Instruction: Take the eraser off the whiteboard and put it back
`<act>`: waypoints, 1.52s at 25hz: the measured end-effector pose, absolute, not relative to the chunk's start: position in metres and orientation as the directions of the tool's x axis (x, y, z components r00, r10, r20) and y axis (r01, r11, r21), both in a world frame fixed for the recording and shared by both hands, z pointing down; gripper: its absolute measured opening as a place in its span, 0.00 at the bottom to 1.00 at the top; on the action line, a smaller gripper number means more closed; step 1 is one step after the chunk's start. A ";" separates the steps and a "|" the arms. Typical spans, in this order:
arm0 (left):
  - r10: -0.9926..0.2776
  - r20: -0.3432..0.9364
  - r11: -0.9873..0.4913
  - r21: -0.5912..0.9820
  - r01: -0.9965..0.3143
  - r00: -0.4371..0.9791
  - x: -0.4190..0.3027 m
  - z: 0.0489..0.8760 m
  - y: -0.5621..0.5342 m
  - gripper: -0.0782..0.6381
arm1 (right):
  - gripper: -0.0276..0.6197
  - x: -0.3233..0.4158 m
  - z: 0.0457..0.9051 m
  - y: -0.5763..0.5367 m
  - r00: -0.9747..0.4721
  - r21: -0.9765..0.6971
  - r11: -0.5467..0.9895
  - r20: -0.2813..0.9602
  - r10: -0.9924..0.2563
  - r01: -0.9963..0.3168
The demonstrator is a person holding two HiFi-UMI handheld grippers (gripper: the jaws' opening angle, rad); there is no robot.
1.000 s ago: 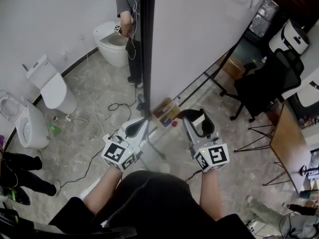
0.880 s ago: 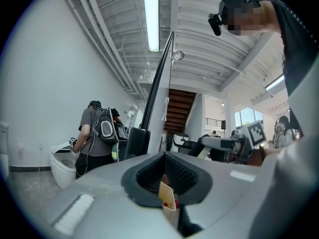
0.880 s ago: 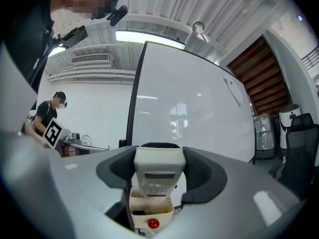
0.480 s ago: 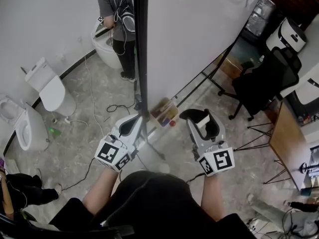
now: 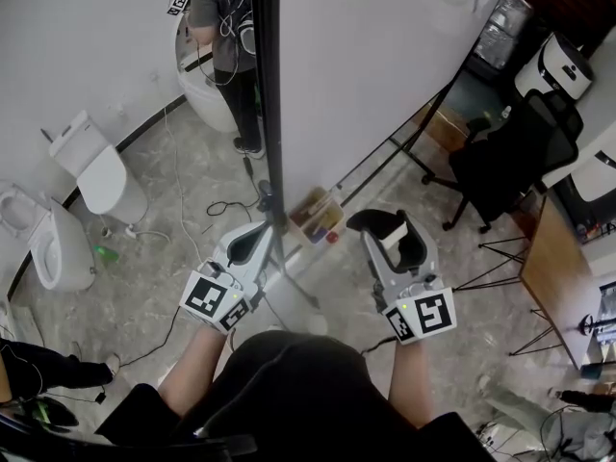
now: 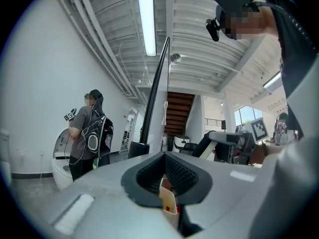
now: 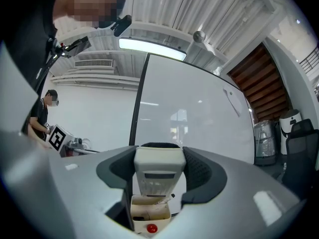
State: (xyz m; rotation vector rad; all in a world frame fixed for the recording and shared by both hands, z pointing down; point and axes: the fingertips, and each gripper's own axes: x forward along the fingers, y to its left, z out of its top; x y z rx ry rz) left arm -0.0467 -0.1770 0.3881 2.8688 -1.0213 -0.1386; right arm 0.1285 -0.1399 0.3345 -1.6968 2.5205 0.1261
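The white rectangular plastic eraser (image 7: 157, 173) is being clenched by the right gripper (image 7: 159, 156). The left gripper (image 6: 164, 157) is closed and empty. If the grip is loosened, the eraser risks being dropped.

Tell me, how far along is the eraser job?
Done: the eraser is off the whiteboard. In hand: the right gripper clamps it between its fingers, clear of the board's face. Still to do: setting it back on the whiteboard.
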 end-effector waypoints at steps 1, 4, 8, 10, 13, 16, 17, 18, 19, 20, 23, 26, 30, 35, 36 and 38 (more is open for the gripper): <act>-0.633 -0.053 -0.772 0.119 -0.625 0.772 -0.047 0.389 -0.177 0.12 | 0.48 0.128 0.334 -0.140 -0.374 0.014 0.375 -0.130 -0.918 -0.927; -0.635 -0.051 -0.770 0.120 -0.626 0.771 -0.048 0.390 -0.177 0.12 | 0.48 0.128 0.331 -0.138 -0.374 0.016 0.375 -0.136 -0.918 -0.927; -0.641 -0.042 -0.766 0.088 -0.637 0.766 -0.047 0.389 -0.179 0.11 | 0.48 0.127 0.328 -0.139 -0.378 0.015 0.380 -0.145 -0.914 -0.925; -0.635 -0.043 -0.771 0.091 -0.630 0.771 -0.045 0.390 -0.177 0.11 | 0.48 0.127 0.330 -0.140 -0.381 0.012 0.383 -0.142 -0.914 -0.924; -0.621 -0.062 -0.782 0.117 -0.612 0.781 -0.043 0.389 -0.176 0.12 | 0.48 0.126 0.333 -0.142 -0.383 0.004 0.386 -0.137 -0.913 -0.922; -0.617 -0.065 -0.785 0.125 -0.607 0.784 -0.040 0.391 -0.178 0.12 | 0.48 0.124 0.337 -0.146 -0.387 0.001 0.391 -0.132 -0.912 -0.921; -0.617 -0.063 -0.785 0.126 -0.607 0.784 -0.038 0.392 -0.178 0.12 | 0.48 0.124 0.338 -0.148 -0.390 -0.002 0.393 -0.129 -0.912 -0.919; -0.617 -0.062 -0.785 0.127 -0.607 0.785 -0.037 0.393 -0.179 0.12 | 0.48 0.123 0.340 -0.150 -0.394 -0.006 0.397 -0.126 -0.911 -0.918; -0.616 -0.062 -0.785 0.127 -0.606 0.785 -0.035 0.393 -0.180 0.12 | 0.48 0.122 0.341 -0.151 -0.398 -0.012 0.403 -0.124 -0.909 -0.915; -0.615 -0.060 -0.786 0.124 -0.605 0.786 -0.033 0.394 -0.180 0.12 | 0.48 0.120 0.342 -0.152 -0.403 -0.018 0.408 -0.122 -0.907 -0.913; -0.610 -0.053 -0.790 0.113 -0.603 0.790 -0.027 0.395 -0.181 0.12 | 0.48 0.113 0.345 -0.155 -0.419 -0.026 0.424 -0.114 -0.901 -0.905; -0.605 -0.052 -0.794 0.109 -0.598 0.794 -0.021 0.395 -0.183 0.12 | 0.48 0.107 0.347 -0.159 -0.436 -0.024 0.440 -0.108 -0.894 -0.897; -0.588 -0.043 -0.807 0.097 -0.582 0.808 -0.013 0.397 -0.184 0.12 | 0.48 0.102 0.350 -0.162 -0.450 -0.027 0.454 -0.099 -0.888 -0.891; -0.578 -0.045 -0.814 0.088 -0.573 0.815 -0.007 0.397 -0.182 0.12 | 0.48 0.100 0.357 -0.163 -0.457 -0.031 0.461 -0.087 -0.885 -0.887; -0.579 -0.046 -0.814 0.091 -0.574 0.814 -0.006 0.397 -0.182 0.11 | 0.48 0.100 0.359 -0.163 -0.457 -0.033 0.461 -0.085 -0.885 -0.887; -0.582 -0.046 -0.811 0.098 -0.576 0.812 -0.006 0.398 -0.182 0.12 | 0.48 0.100 0.362 -0.165 -0.456 -0.037 0.460 -0.079 -0.886 -0.887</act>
